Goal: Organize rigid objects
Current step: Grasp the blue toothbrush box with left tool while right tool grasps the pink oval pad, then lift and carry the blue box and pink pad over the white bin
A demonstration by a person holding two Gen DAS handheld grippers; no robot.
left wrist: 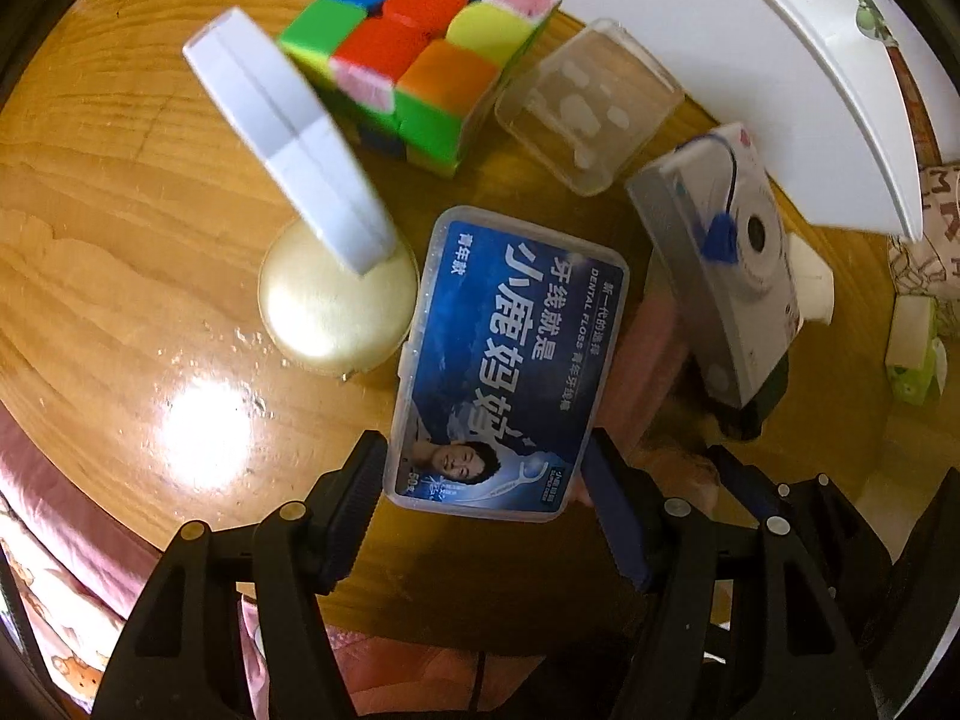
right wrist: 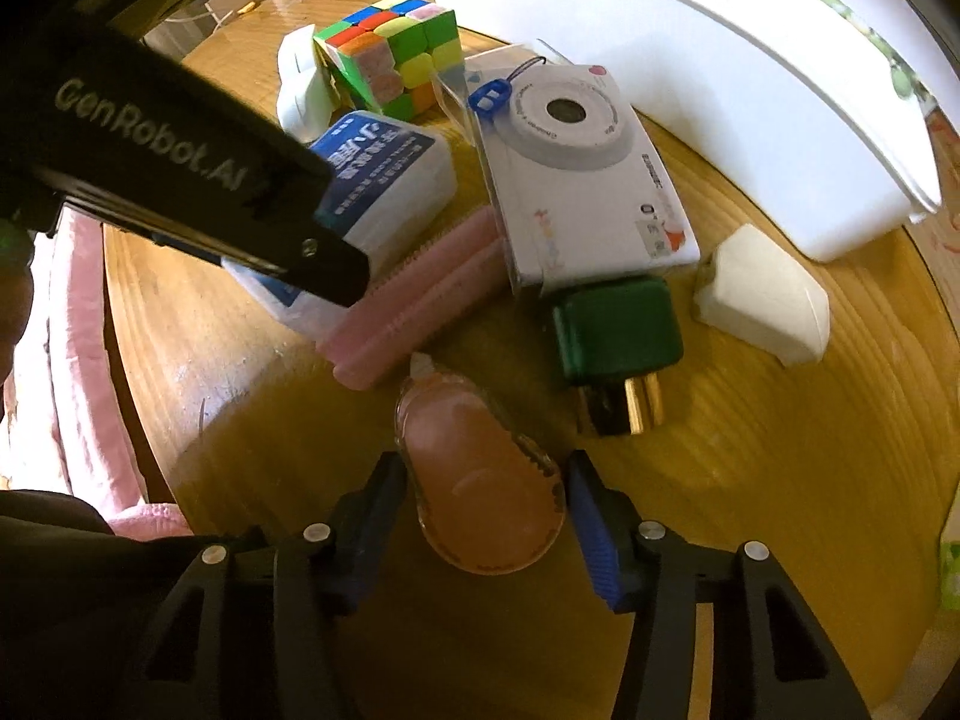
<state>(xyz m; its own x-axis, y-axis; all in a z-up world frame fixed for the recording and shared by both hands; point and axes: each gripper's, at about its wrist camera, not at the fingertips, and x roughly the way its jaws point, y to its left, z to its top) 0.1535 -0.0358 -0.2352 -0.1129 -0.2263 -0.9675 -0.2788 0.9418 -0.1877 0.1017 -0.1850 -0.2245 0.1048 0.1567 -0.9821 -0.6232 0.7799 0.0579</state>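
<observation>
The dental floss box [left wrist: 504,360], clear plastic with a blue printed label, is clamped by its two long sides between the pads of the left gripper [left wrist: 486,474] and appears raised off the round wooden tabletop [left wrist: 120,276], tilted; whether any part still touches the wood cannot be told. In the right wrist view the pink-orange teardrop-shaped case [right wrist: 480,480] lies between the fingers of the right gripper [right wrist: 486,498]; the jaws are partly closed, the right pad meets the case's edge, and contact on the left side cannot be confirmed. Just beyond the floss box lie a round cream-coloured compact [left wrist: 336,306] with a white flat bar [left wrist: 294,138] standing tilted over it, and a multicoloured puzzle cube [left wrist: 414,48] toward the far edge. A clear empty box [left wrist: 588,102] sits beside the cube. A white boxed toy camera [right wrist: 576,180] with a blue strap tag rests on a pink ribbed item [right wrist: 414,294] and over a green bottle [right wrist: 618,330] with a gold cap. A white wedge-shaped piece [right wrist: 762,294] lies near the right edge, next to a large white bin [right wrist: 690,60] at the far edge.
</observation>
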